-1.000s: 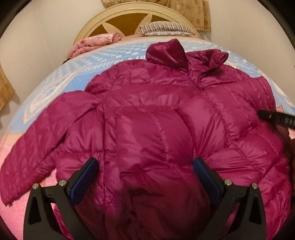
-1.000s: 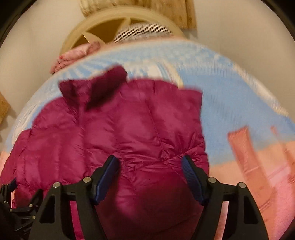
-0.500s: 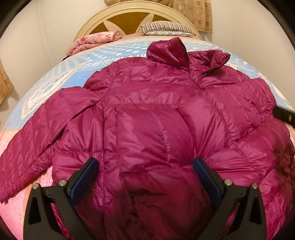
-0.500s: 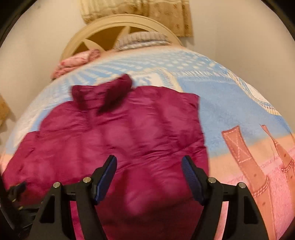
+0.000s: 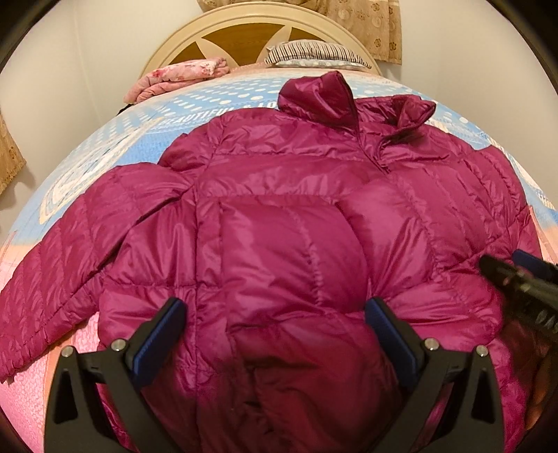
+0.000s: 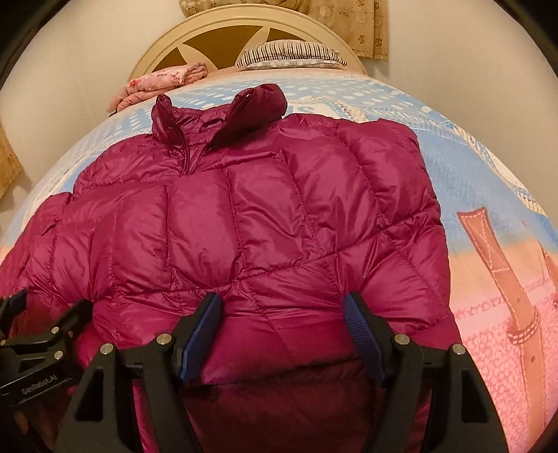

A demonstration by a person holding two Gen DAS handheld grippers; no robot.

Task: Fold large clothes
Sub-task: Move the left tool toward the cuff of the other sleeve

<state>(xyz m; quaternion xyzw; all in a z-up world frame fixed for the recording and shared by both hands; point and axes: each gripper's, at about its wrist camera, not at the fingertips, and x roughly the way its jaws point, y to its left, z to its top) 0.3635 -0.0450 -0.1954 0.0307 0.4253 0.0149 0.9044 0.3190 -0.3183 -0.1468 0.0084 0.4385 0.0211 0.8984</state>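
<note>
A magenta quilted down jacket (image 5: 279, 237) lies front up on the bed, collar toward the headboard, and fills both views (image 6: 244, 226). Its left sleeve (image 5: 59, 278) lies spread out to the side. The right sleeve is folded over the body, so the right edge (image 6: 429, 209) is straight. My left gripper (image 5: 275, 341) is open and empty above the jacket's lower hem. My right gripper (image 6: 282, 331) is open and empty above the lower right part of the jacket. The right gripper also shows at the right edge of the left wrist view (image 5: 519, 278).
The bed has a blue and pink patterned blanket (image 6: 488, 195). A cream headboard (image 5: 258, 21), a striped pillow (image 5: 310, 52) and a folded pink floral cloth (image 5: 174, 76) lie at the far end. Walls stand close on both sides.
Both grippers have moved back toward the jacket's hem, so more of the jacket shows. The right gripper has shifted left over the jacket. The jacket itself has not moved.
</note>
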